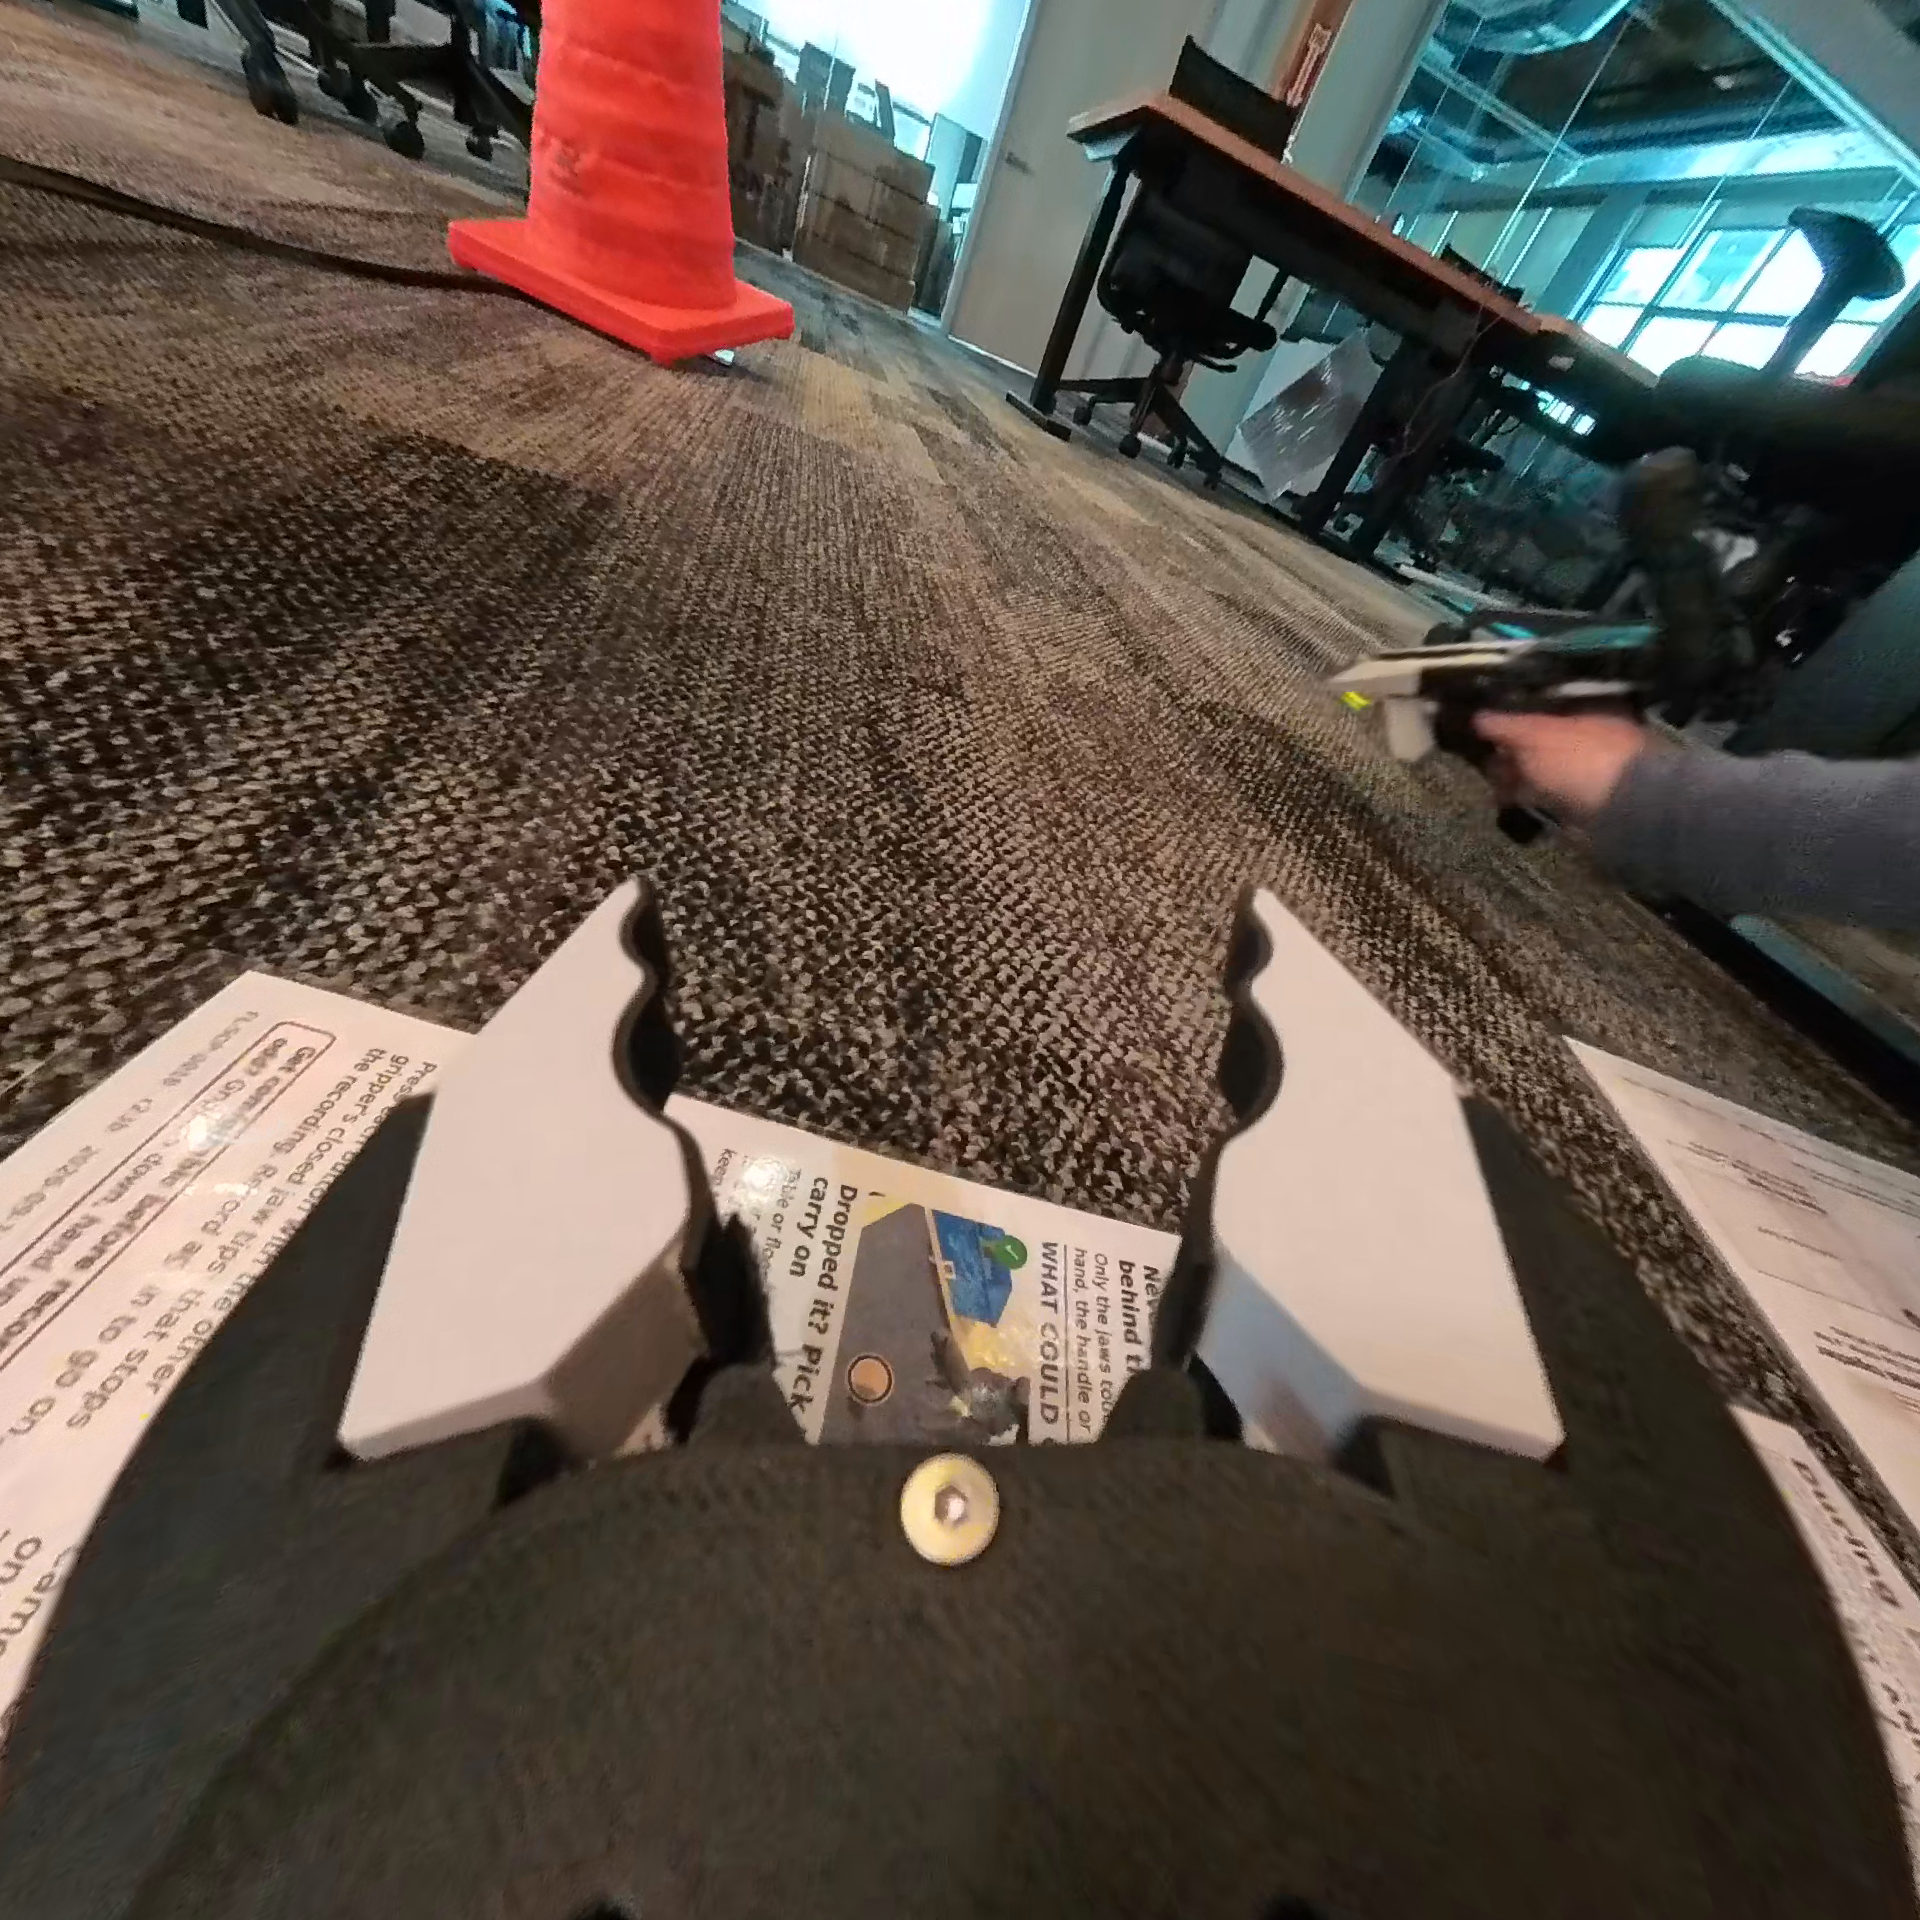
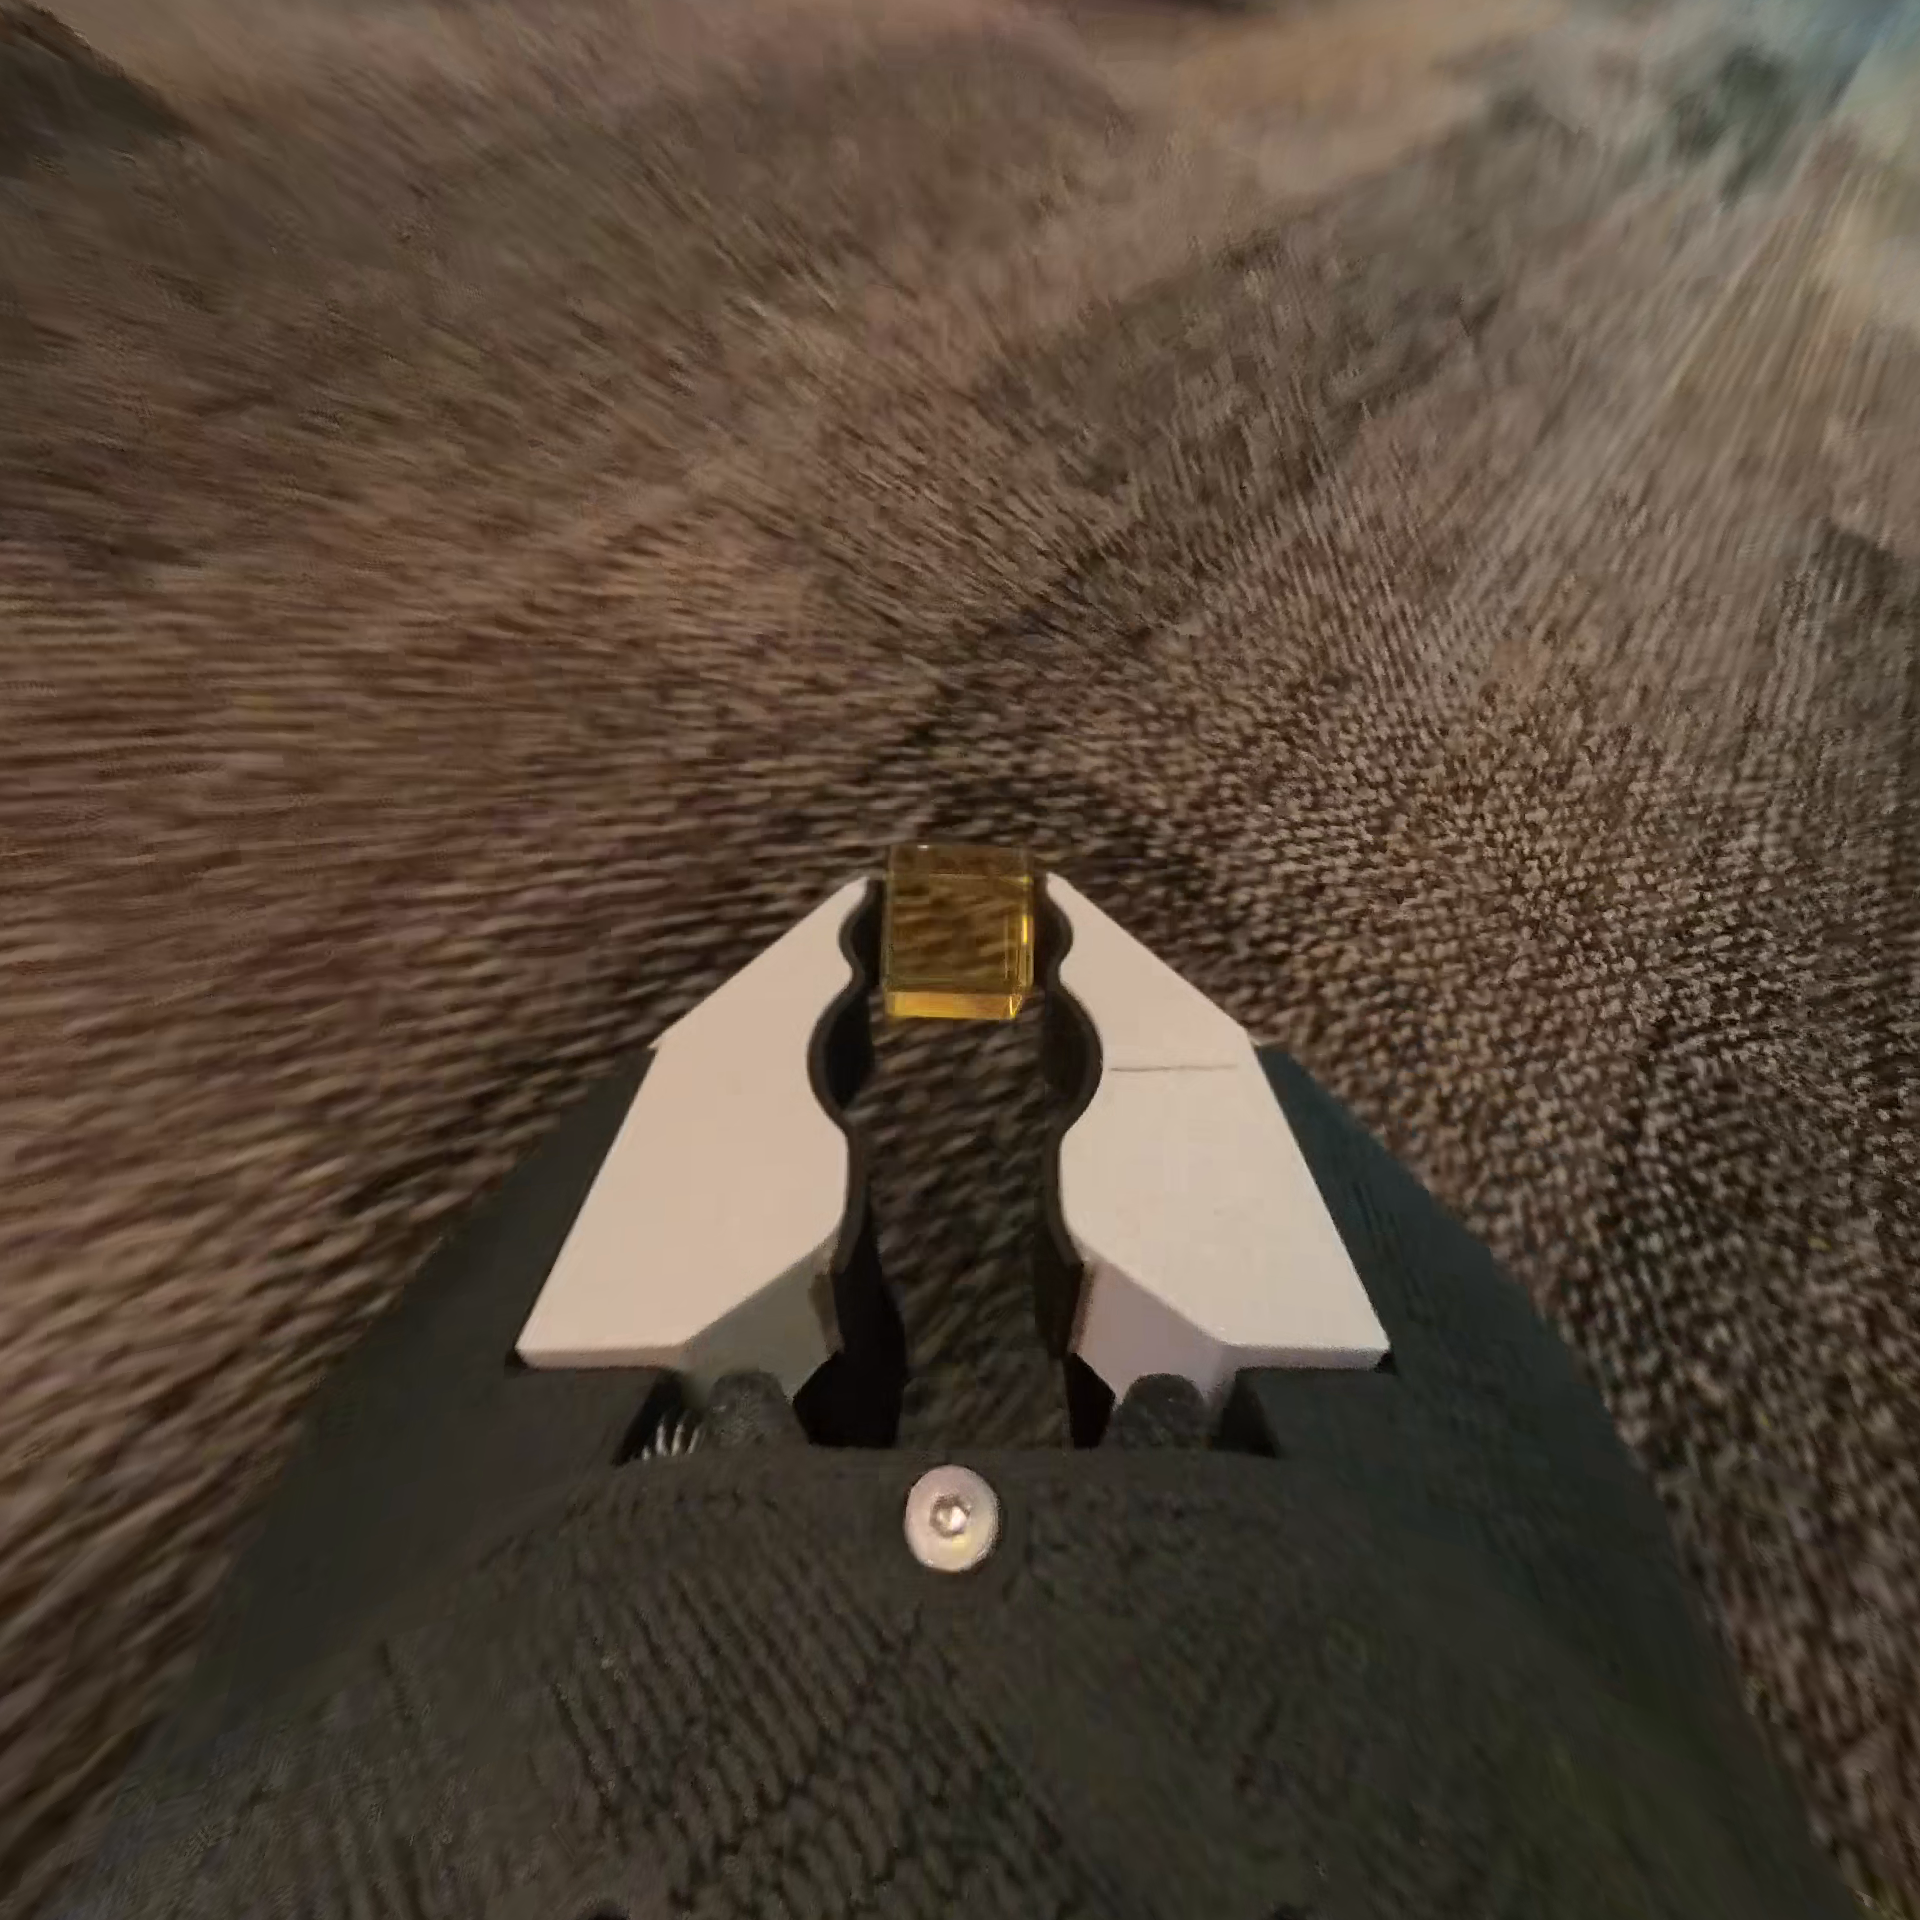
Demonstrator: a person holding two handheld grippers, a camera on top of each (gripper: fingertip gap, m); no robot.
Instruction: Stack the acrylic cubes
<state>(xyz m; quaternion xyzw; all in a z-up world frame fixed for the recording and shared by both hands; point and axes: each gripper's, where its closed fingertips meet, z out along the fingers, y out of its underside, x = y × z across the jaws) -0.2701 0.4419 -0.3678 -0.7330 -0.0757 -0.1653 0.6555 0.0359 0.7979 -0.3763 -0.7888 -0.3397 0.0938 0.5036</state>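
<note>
From my left wrist view, my left tongs (image 1: 951,935) stand wide apart with nothing between them, low over the carpet (image 1: 831,623) and printed sheets (image 1: 187,1164), while my right tongs (image 1: 1361,691) show off to the far right. From my right wrist view, those right tongs (image 2: 958,914) pinch a small clear yellow cube (image 2: 958,930) right at their tips, both pads against its sides, so the right hand has it.

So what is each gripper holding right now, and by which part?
Right gripper: a clear yellow cube, pinched by its side faces at the fingertips. Left gripper: open, nothing held.
</note>
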